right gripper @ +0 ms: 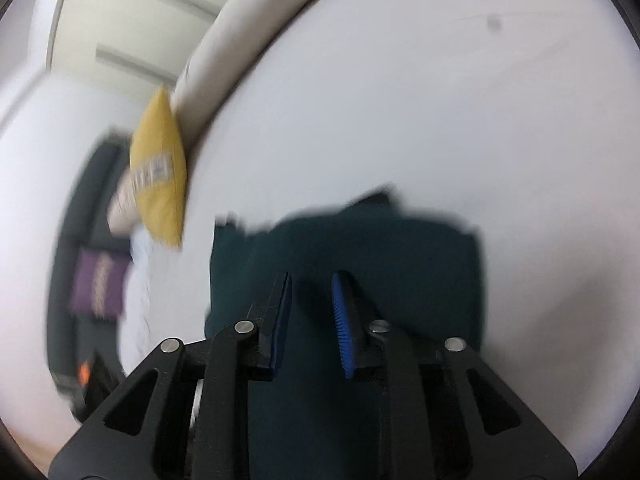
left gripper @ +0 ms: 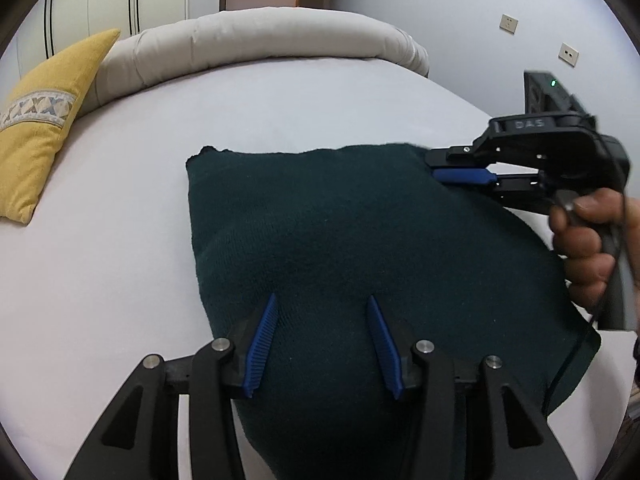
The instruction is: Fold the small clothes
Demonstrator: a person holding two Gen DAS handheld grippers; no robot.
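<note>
1. One line of writing can be read: the letters "DAS" on the black housing of the right tongs, seen from the left wrist view, with a small green light lit on the block above it.
2. The left tongs stand wide apart, their blue ribbed pads spread over the near part of a dark teal knitted garment, with cloth showing in the gap between them; whether the pads press into the knit cannot be told.
3. The right tongs reach the garment's far right corner from the side. In the left wrist view their two fingers lie close together at the cloth's edge. The right wrist view, blurred, shows the right tongs with a narrow gap between the pads and dark cloth beneath and between them. Whether they pinch the cloth cannot be told.
4. A bare hand grips the handle of the right tongs, a dark cable trailing down across the garment's right edge.
5. The garment lies on a pale bed, near the middle of the sheet, with its near part rising toward the left tongs and one ragged corner at the far left.
6. A yellow cushion with a patterned band rests at the bed's left edge against a long beige bolster. Two wall sockets sit on the wall at right.
</note>
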